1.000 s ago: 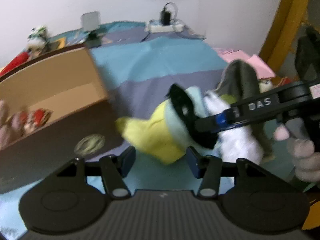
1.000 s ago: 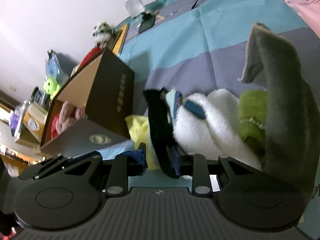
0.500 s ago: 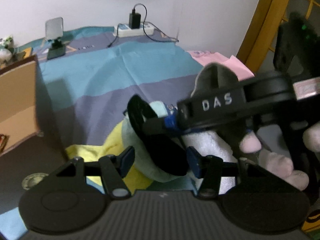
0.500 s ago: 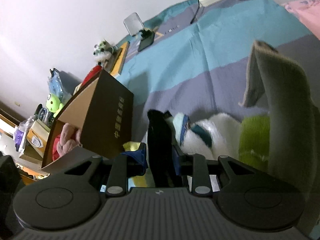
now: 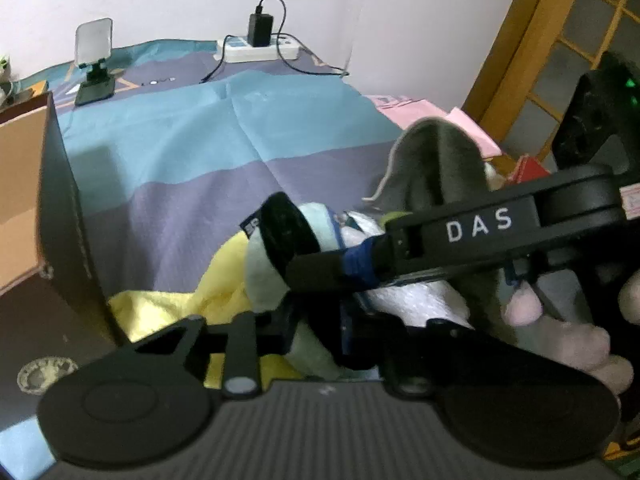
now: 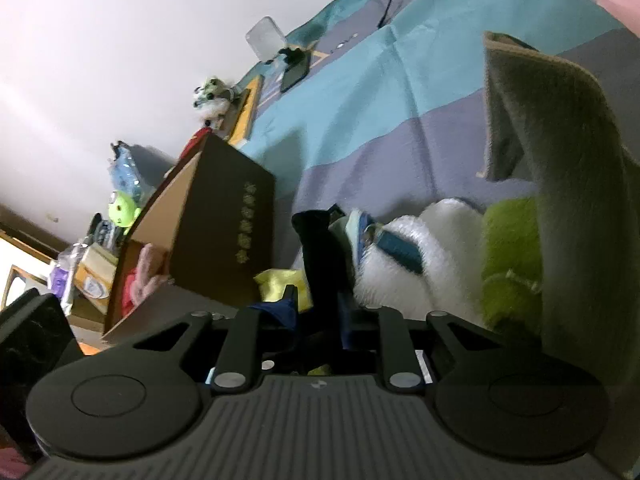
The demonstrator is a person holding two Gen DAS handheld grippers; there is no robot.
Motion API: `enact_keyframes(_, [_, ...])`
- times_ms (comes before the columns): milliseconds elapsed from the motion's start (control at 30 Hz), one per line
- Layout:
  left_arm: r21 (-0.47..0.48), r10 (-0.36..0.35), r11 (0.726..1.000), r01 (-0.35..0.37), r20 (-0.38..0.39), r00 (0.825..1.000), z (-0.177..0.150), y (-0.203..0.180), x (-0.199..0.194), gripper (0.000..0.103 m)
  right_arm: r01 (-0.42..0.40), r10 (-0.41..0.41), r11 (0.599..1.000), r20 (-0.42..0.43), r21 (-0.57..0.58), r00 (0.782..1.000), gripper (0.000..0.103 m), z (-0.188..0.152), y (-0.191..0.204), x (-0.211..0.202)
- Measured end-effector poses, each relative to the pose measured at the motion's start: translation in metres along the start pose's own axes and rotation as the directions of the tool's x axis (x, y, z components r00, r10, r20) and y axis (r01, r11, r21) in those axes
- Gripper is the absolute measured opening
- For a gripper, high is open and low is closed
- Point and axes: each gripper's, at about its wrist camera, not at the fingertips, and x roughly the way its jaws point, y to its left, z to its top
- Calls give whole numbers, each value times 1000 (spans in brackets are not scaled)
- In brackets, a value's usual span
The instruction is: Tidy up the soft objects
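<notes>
A plush toy with a yellow body [image 5: 168, 308], pale mint head [image 5: 264, 276] and black ear [image 5: 286, 232] lies on the striped blanket beside a white fluffy toy [image 5: 416, 300] and a grey-green cloth [image 5: 440, 160]. My left gripper [image 5: 316, 332] is closed in on the plush's lower body. My right gripper [image 6: 320, 308] is shut on the black ear [image 6: 320, 256]; it crosses the left wrist view [image 5: 460, 240]. The white toy [image 6: 416, 264], a green plush [image 6: 512, 256] and the grey cloth [image 6: 560, 160] sit to the right.
An open brown cardboard box [image 5: 48, 208] stands at left, holding pink and red soft toys [image 6: 140, 280]. A power strip with charger [image 5: 260, 46] and a phone stand [image 5: 94, 64] sit at the far wall. Pink fabric [image 5: 468, 128] and a wooden frame [image 5: 520, 40] lie right.
My left gripper has moved in and closed on the plush's body. The right gripper stays shut on the black ear and has lifted it a little.
</notes>
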Motion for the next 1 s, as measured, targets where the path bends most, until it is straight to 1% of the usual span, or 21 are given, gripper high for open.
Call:
enact_keyframes(133, [24,-47,999,46,16,999,-5,-3,-23,6,-46,46,999,-9,-24,999,0,-7,20,-10])
enact_keyframes(267, [45,-73,996,71,45,996,-11,0,-47,7,-44,45,997,5,-57,999,0,-14,40,-13])
enact_keyframes(300, [41,-83,996,81,48,995,-11,4,-50,7,-41,43,997,28,-65,999,0,-14,43,-14])
enact_keyframes(333, [41,-78,996,76,52,996,-10,7,-51,7,-18,23,996,63,-86,998,2,-13,46,-14])
enact_keyframes(367, [46,-72,997,70,59,996,-9,10,-52,7,26,-16,994,94,-108,995,5,-10,50,-13])
enact_keyframes(400, [53,-78,996,74,67,995,-7,13,-52,7,60,-46,990,112,-124,993,7,-8,52,-11])
enact_keyframes(433, [61,-92,994,88,76,993,-4,15,-51,11,95,-77,985,126,-142,989,8,-4,53,-8])
enact_keyframes(467, [70,-112,992,107,79,991,-2,16,-48,35,128,-108,980,134,-151,985,8,-1,53,-3])
enact_keyframes(500, [72,-112,992,107,79,991,0,17,-44,58,168,-147,973,138,-156,979,8,1,51,1])
enact_keyframes(567, [79,-101,992,94,90,991,2,19,-33,58,247,-225,955,143,-164,964,10,3,47,11])
enact_keyframes(600, [81,-99,992,92,85,991,3,19,-27,57,263,-242,952,138,-160,960,10,4,43,14])
enact_keyframes(700, [89,-101,991,95,64,993,5,17,-9,58,242,-231,965,106,-101,967,9,4,29,25])
enact_keyframes(767, [118,-79,990,72,56,995,5,13,3,58,237,-228,969,117,-68,967,8,1,22,25])
enact_keyframes(800, [130,-71,989,64,48,996,5,12,8,58,228,-221,972,114,-50,969,4,0,19,26])
enact_keyframes(833, [129,-77,989,71,44,996,5,13,12,58,217,-212,976,113,-28,971,2,1,14,24])
enact_keyframes(867, [123,-91,989,86,41,995,5,15,13,56,197,-196,980,115,-1,974,0,-2,11,20])
enact_keyframes(900, [126,-93,988,87,45,995,6,15,13,42,176,-178,984,123,29,976,0,-3,9,16])
enact_keyframes(933, [140,-103,985,97,39,994,7,15,12,35,147,-152,988,124,51,980,0,-4,6,11])
enact_keyframes(967, [140,-114,984,108,34,993,8,14,11,28,123,-130,991,129,61,983,0,-5,7,5])
enact_keyframes(1000, [132,-132,983,127,30,991,8,14,8,26,113,-119,992,133,54,984,0,-6,11,0])
